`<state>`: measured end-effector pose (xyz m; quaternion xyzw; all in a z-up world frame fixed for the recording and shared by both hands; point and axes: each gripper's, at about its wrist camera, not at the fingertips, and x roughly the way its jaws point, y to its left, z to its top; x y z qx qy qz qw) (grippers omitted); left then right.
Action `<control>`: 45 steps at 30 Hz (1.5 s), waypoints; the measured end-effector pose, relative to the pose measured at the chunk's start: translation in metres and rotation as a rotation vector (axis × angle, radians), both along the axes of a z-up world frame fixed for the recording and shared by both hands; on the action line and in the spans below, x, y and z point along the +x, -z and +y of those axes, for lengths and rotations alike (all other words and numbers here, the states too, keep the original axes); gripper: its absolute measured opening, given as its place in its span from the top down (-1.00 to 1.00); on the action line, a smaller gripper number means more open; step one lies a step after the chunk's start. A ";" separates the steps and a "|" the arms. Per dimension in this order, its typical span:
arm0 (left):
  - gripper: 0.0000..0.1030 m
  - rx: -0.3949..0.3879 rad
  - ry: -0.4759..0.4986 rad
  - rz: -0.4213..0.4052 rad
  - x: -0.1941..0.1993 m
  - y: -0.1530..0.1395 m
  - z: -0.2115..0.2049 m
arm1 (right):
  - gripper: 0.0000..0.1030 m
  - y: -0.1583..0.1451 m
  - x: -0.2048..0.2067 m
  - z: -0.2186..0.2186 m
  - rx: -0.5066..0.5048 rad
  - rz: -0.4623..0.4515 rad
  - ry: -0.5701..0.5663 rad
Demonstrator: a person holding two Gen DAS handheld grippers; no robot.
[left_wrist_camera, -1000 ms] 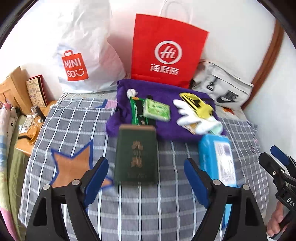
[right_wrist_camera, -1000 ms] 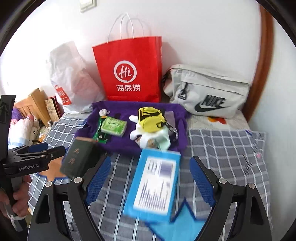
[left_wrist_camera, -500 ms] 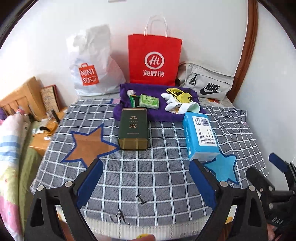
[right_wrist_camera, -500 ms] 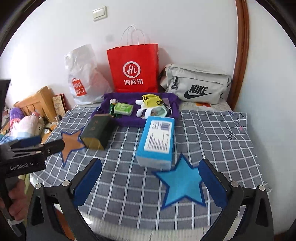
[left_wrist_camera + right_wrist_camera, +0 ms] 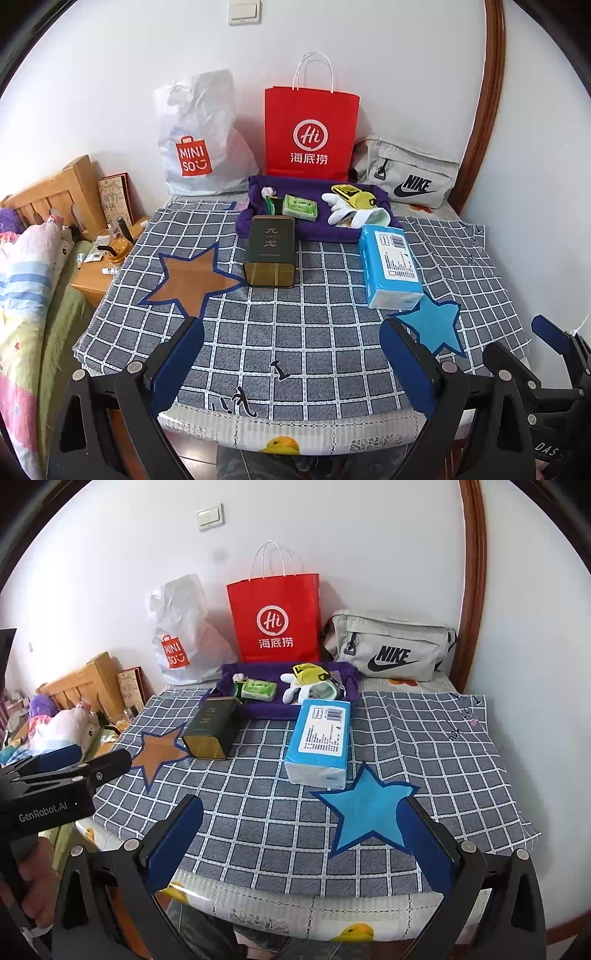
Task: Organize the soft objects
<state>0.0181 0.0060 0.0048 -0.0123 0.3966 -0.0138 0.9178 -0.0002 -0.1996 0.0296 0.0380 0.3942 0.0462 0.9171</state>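
Observation:
A dark green tin [image 5: 271,251] lies on the checked cloth beside a brown star patch [image 5: 188,277]. A blue tissue pack [image 5: 389,266] lies to its right, its near end at a blue star patch [image 5: 434,325]. Behind them a purple cloth [image 5: 317,229] holds a green packet [image 5: 300,207] and a white and yellow plush [image 5: 351,205]. My left gripper [image 5: 291,354] hangs open over the cloth's near edge, well short of the tin. My right gripper [image 5: 301,830] is also open and empty, short of the tissue pack [image 5: 321,738] and tin [image 5: 212,727].
Against the wall stand a white Miniso bag [image 5: 197,147], a red paper bag [image 5: 310,136] and a grey Nike bag [image 5: 410,173]. A wooden bedside stand [image 5: 96,273] and bedding [image 5: 22,280] lie to the left. A wooden door frame [image 5: 484,110] is at the right.
Both grippers have drawn back toward the cloth's near edge and their jaws have widened. The tin and the tissue pack have stayed lying on the cloth.

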 end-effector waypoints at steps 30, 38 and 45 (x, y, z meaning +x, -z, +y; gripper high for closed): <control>-0.87 0.003 0.010 -0.014 -0.009 -0.006 -0.003 | -1.00 -0.013 -0.014 -0.006 0.013 -0.025 0.034; -0.87 0.004 0.009 -0.015 -0.010 -0.006 -0.003 | -1.00 -0.012 -0.014 -0.005 0.015 -0.024 0.029; -0.87 0.000 0.017 -0.020 -0.011 -0.008 -0.004 | -1.00 -0.013 -0.015 -0.004 0.016 -0.028 0.029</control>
